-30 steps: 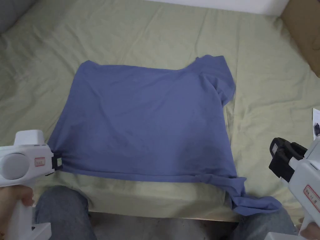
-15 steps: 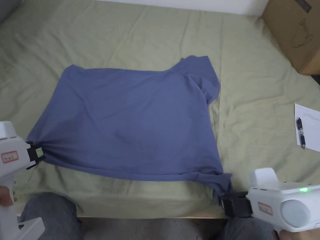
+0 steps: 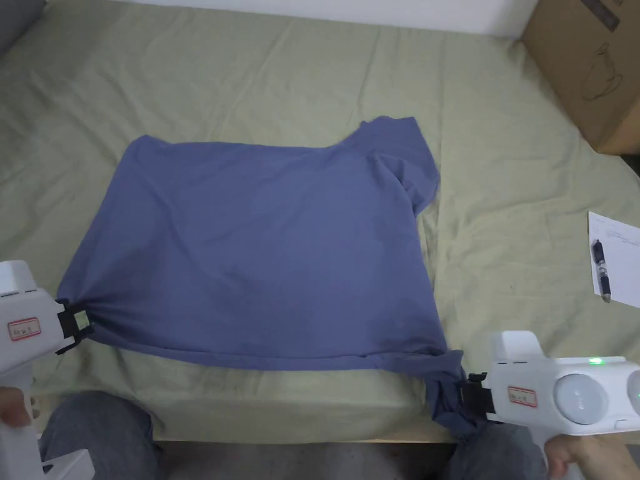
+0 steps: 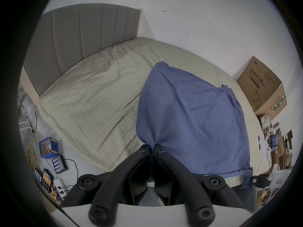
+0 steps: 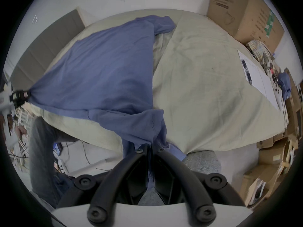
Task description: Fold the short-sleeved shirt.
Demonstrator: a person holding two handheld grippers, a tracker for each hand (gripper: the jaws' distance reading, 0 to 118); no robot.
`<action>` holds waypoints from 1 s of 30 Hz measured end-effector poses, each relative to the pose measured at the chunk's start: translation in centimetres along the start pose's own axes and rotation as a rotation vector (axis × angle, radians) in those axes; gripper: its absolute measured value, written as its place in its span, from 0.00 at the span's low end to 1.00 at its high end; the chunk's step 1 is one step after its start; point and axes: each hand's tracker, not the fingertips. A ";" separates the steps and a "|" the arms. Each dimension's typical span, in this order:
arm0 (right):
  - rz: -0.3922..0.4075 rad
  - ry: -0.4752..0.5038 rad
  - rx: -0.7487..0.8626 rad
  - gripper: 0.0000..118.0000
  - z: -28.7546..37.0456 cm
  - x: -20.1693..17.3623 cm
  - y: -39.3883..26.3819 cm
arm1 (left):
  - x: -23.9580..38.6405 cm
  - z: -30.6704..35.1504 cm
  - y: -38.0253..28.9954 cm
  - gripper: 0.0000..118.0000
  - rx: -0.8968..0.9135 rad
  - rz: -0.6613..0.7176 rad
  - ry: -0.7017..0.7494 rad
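We see the blue shirt (image 3: 262,250) spread flat on the green bed sheet (image 3: 531,187), its near edge along the bed's near side. Our left gripper (image 3: 80,320) clamps its near-left corner, our right gripper (image 3: 467,395) pinches the bunched near-right corner

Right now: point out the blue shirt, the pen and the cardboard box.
blue shirt (image 3: 262,250), head view, middle of the spread body.
pen (image 3: 600,270), head view, mid-barrel, lying on the paper.
cardboard box (image 3: 587,62), head view, its facing side.
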 end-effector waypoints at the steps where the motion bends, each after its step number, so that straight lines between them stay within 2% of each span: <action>1: -0.024 0.004 0.016 0.03 -0.3 1.2 -0.3 | 0.0 0.1 0.0 0.02 0.002 0.002 -0.004; 4: -0.076 0.041 0.092 0.03 2.2 1.8 0.3 | -0.1 0.6 0.4 0.02 0.012 0.009 -0.014; 6: -0.073 0.050 0.152 0.03 3.8 2.2 1.1 | -0.1 1.1 0.8 0.02 0.026 0.013 -0.024; 13: -0.050 0.009 0.329 0.03 8.6 1.9 7.2 | 0.0 1.9 4.4 0.02 0.088 0.070 -0.046; 17: -0.062 -0.040 0.388 0.03 8.4 1.9 12.6 | 0.6 0.8 7.5 0.02 0.122 0.179 -0.078; 19: -0.063 -0.053 0.393 0.03 7.5 1.9 15.5 | 1.0 -0.3 9.2 0.02 0.124 0.226 -0.097; 24: -0.033 -0.142 0.382 0.03 3.1 2.0 22.2 | 2.7 -5.4 13.7 0.02 0.121 0.222 -0.038; 28: -0.046 -0.152 0.334 0.03 -1.5 2.3 25.6 | 3.3 -10.7 16.2 0.02 0.075 0.211 0.022; 30: -0.040 -0.187 0.281 0.03 -3.8 2.1 26.7 | 3.5 -13.1 16.8 0.02 0.045 0.210 0.049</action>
